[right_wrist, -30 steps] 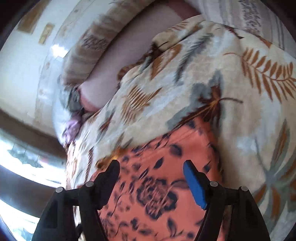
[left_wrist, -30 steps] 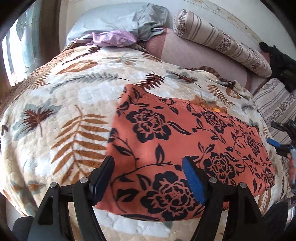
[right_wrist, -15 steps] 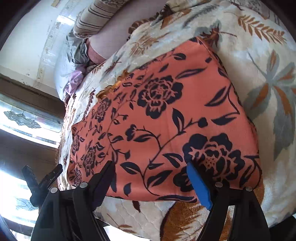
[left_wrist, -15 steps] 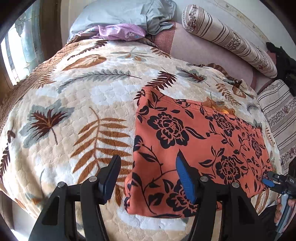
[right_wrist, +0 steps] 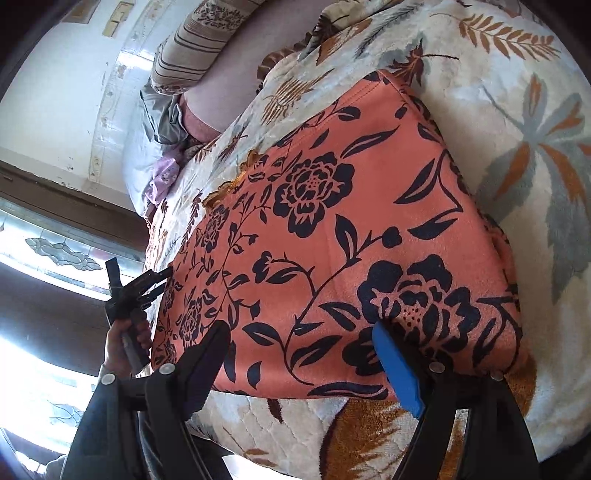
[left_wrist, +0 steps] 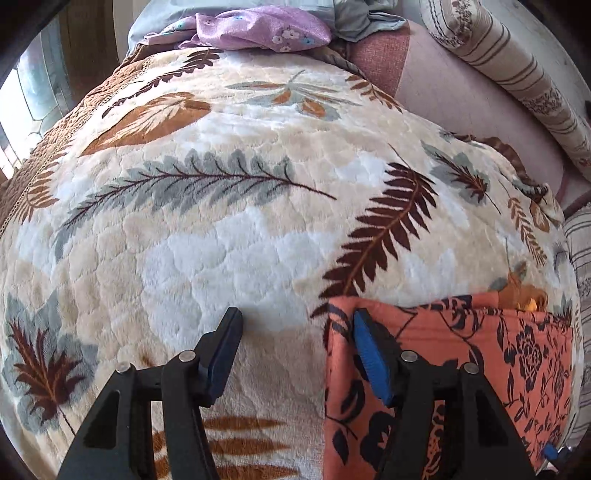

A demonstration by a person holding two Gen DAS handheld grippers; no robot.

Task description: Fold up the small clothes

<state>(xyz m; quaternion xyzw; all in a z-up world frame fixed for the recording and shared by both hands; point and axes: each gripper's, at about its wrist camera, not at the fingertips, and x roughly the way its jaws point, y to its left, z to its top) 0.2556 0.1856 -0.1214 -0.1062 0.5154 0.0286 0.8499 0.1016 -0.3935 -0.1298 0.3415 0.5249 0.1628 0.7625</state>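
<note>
On the leafy bed blanket [left_wrist: 229, 236], the orange flowered cloth [right_wrist: 332, 236] lies flat with its long side running left to right, right under the open, empty right hand-held gripper [right_wrist: 303, 354] and just right of the open, empty left hand-held gripper [left_wrist: 295, 343].

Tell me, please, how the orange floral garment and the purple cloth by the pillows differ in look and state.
The orange floral garment carries large dark flowers and lies flat with straight edges near the grippers; the purple cloth has tiny pale blossoms and sits crumpled at the far end of the bed. Both rest on the leaf-patterned blanket, and neither is gripped.
</note>
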